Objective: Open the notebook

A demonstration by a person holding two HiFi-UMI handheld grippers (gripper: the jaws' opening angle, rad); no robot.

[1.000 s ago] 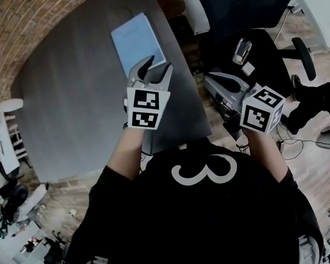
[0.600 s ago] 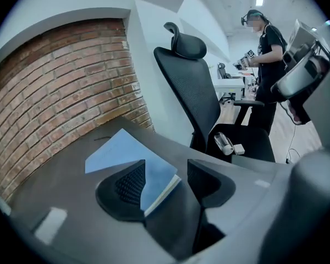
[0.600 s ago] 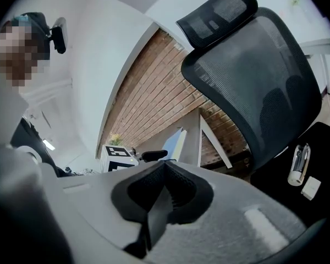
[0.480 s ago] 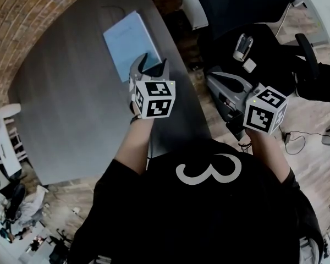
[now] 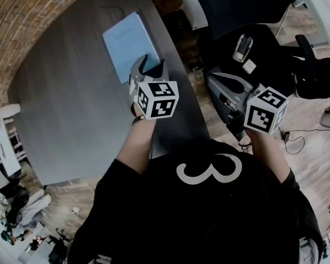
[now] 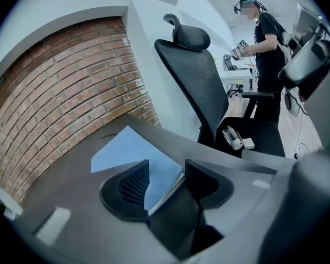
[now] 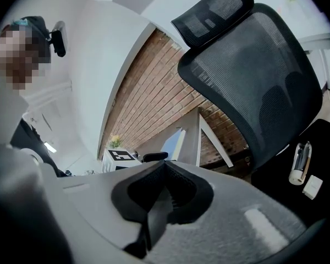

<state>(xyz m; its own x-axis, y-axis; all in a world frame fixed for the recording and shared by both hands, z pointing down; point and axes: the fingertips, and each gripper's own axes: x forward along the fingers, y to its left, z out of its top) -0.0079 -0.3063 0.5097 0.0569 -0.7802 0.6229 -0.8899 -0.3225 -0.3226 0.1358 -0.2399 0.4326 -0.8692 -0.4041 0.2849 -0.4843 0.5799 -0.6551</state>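
A light blue notebook (image 5: 127, 44) lies shut on the dark grey table (image 5: 71, 109), near its right edge. My left gripper (image 5: 154, 62) hovers just short of the notebook's near corner and points down at it. Its jaws are closing, but they stand apart and the pads press on nothing. In the left gripper view that gripper (image 6: 166, 167) frames the notebook's (image 6: 124, 147) near corner and page edge between its fingers. My right gripper (image 5: 212, 77) is off the table to the right, above the chair, with its jaws together and empty. The right gripper view shows it (image 7: 166, 165) facing the chair back.
A black mesh office chair (image 6: 198, 76) stands against the table's right side. On its seat lie a small clear bottle (image 5: 242, 48) and a white block (image 5: 248, 66). A brick wall (image 6: 60, 87) runs behind the table. Another person (image 6: 267, 54) stands far off.
My left gripper has dropped and tipped downward, closer to the notebook's near corner. The right gripper has stayed about where it was.
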